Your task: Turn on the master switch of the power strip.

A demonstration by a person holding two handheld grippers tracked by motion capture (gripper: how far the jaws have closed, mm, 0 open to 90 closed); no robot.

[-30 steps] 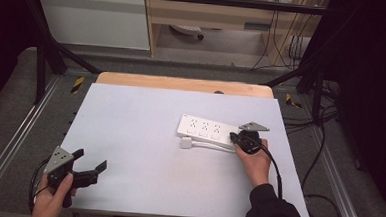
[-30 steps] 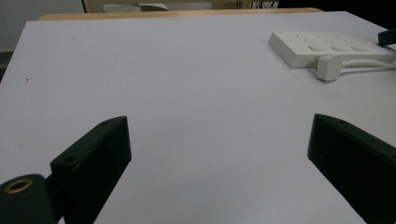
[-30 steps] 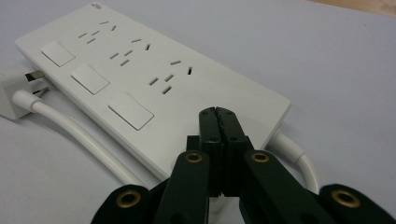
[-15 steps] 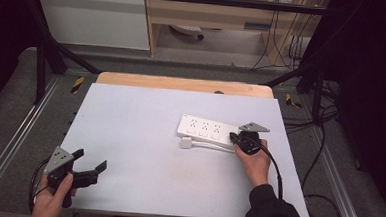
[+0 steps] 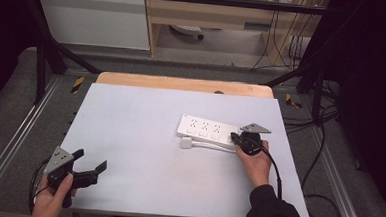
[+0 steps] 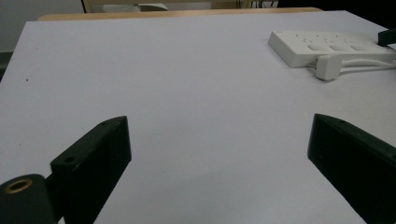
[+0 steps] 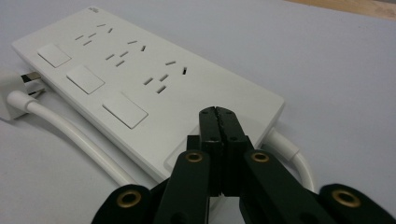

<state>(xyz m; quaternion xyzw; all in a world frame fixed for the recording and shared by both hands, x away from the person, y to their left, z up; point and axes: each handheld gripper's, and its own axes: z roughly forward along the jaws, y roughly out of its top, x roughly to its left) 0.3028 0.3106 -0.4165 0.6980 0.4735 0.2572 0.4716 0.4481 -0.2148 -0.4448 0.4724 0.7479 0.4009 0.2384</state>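
Observation:
A white power strip (image 5: 207, 131) with three sockets and three switches lies flat right of the table's middle. Its white plug (image 5: 186, 143) rests against its front side, and the white cable (image 5: 216, 148) runs along that side. My right gripper (image 5: 236, 138) is shut at the strip's right end. In the right gripper view the closed tips (image 7: 218, 114) sit just over the near end of the strip (image 7: 140, 70), with nothing between them. My left gripper (image 5: 90, 161) is open at the front left corner, far from the strip (image 6: 327, 44), and holds nothing.
The white table top (image 5: 139, 131) has a wooden edge (image 5: 182, 83) at the back. Metal frame rails (image 5: 9, 144) run along both sides. Dark cables (image 5: 324, 145) hang off the right side, and a cabinet (image 5: 93, 18) stands behind.

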